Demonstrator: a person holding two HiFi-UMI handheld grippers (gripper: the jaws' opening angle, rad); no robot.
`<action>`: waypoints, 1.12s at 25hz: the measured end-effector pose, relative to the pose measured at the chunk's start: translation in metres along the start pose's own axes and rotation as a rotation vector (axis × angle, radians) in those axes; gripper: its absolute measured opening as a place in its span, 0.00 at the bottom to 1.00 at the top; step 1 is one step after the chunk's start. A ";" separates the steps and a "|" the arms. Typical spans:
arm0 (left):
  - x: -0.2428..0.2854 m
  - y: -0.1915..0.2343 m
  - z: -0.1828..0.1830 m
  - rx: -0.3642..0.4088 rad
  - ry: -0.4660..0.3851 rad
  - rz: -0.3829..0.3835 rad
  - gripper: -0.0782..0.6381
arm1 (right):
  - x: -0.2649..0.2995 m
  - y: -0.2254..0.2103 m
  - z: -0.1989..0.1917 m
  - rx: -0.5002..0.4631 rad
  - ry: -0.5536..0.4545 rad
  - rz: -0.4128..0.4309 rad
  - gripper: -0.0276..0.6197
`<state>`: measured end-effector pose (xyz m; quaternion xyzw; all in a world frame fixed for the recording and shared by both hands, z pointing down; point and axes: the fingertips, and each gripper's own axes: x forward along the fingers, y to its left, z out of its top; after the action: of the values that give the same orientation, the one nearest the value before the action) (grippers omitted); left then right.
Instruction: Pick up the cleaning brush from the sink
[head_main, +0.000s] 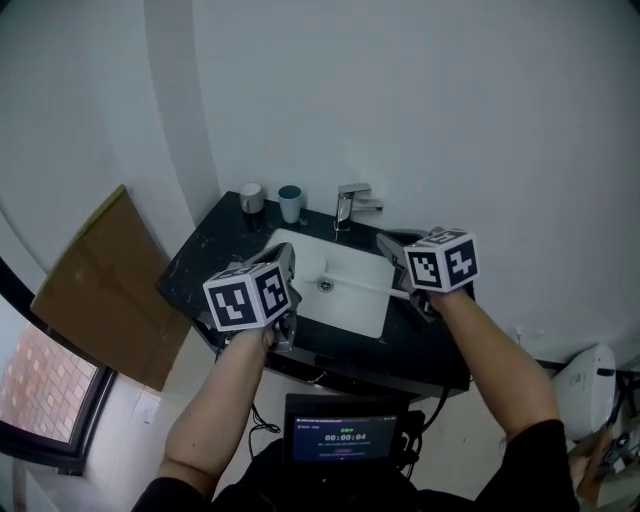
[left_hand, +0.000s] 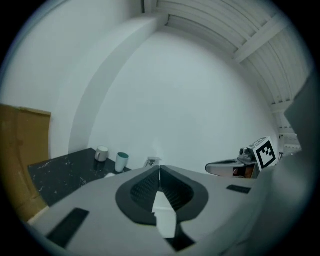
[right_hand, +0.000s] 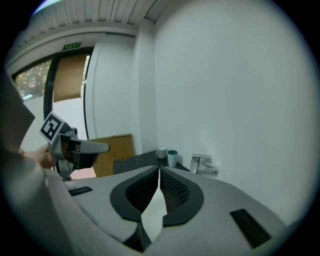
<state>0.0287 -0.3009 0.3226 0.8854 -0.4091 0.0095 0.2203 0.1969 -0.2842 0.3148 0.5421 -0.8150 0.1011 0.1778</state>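
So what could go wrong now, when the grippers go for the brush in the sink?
The left gripper and the right gripper both have their jaws together; unopened, they would likely push the thin white cleaning brush instead of gripping it.
Its slim handle lies low in the white rectangular sink and may slip.
The chrome faucet and teal cup stand just behind the basin; a long reach could knock them.

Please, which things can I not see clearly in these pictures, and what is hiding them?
- Head view: the brush shows only as a thin white stick; its right end is hidden behind the right gripper.
- Both gripper views: the sink is almost fully hidden behind the shut fingers.
- Head view: the screen's lower text is too small.
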 end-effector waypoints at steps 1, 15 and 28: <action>0.012 0.014 -0.007 -0.030 0.029 0.009 0.14 | 0.018 -0.007 -0.006 -0.028 0.046 0.010 0.05; 0.120 0.082 -0.131 -0.311 0.293 0.276 0.26 | 0.169 -0.106 -0.190 -0.116 0.691 0.290 0.25; 0.177 0.067 -0.199 -0.428 0.347 0.444 0.26 | 0.218 -0.148 -0.299 -0.234 0.943 0.390 0.25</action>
<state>0.1304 -0.3876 0.5628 0.6940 -0.5409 0.1214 0.4594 0.3107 -0.4199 0.6717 0.2524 -0.7381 0.2739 0.5626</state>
